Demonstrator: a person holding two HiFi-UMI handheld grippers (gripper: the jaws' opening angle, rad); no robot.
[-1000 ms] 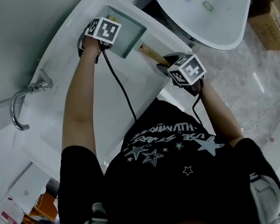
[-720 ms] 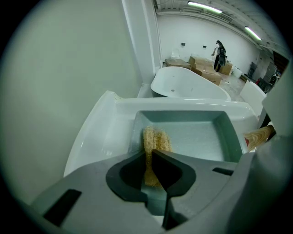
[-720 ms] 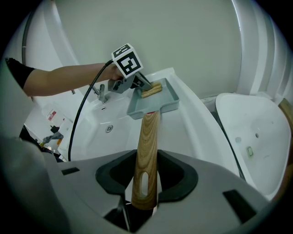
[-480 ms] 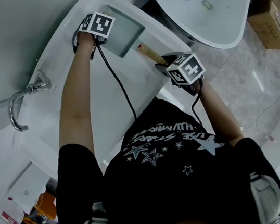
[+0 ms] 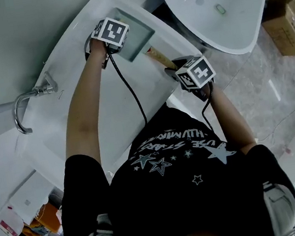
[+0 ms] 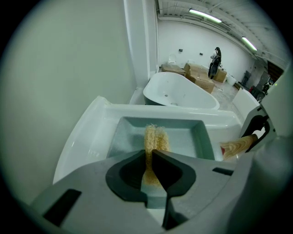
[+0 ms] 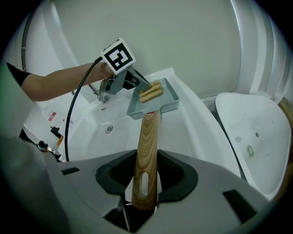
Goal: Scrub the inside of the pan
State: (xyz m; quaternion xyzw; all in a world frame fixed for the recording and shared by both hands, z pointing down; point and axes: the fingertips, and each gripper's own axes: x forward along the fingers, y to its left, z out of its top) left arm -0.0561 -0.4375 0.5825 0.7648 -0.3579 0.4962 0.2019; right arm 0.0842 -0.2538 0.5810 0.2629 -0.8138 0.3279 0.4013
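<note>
A square grey-green pan (image 5: 140, 35) with a wooden handle (image 5: 158, 57) rests tilted on the rim of a white basin. My right gripper (image 5: 172, 67) is shut on that handle (image 7: 147, 151), and in its own view the jaws (image 7: 145, 176) clamp the wood from both sides. My left gripper (image 6: 149, 157) is shut on a yellow fibrous scrubber (image 6: 155, 139). The scrubber's far end lies on the inside floor of the pan (image 6: 192, 139). In the right gripper view the scrubber (image 7: 151, 91) sits in the pan (image 7: 167, 101) under the left gripper (image 7: 143, 84).
The pan sits in a long white basin (image 5: 106, 104) with a chrome tap (image 5: 23, 106) at its left and a drain (image 7: 109, 129). A white freestanding tub (image 5: 213, 4) stands to the right, with cardboard boxes (image 5: 288, 25) beyond. A wall runs behind the basin.
The left gripper with the scrubber slid toward the pan's far left corner, then came back over the pan's near side. The right gripper and the handle have not moved.
</note>
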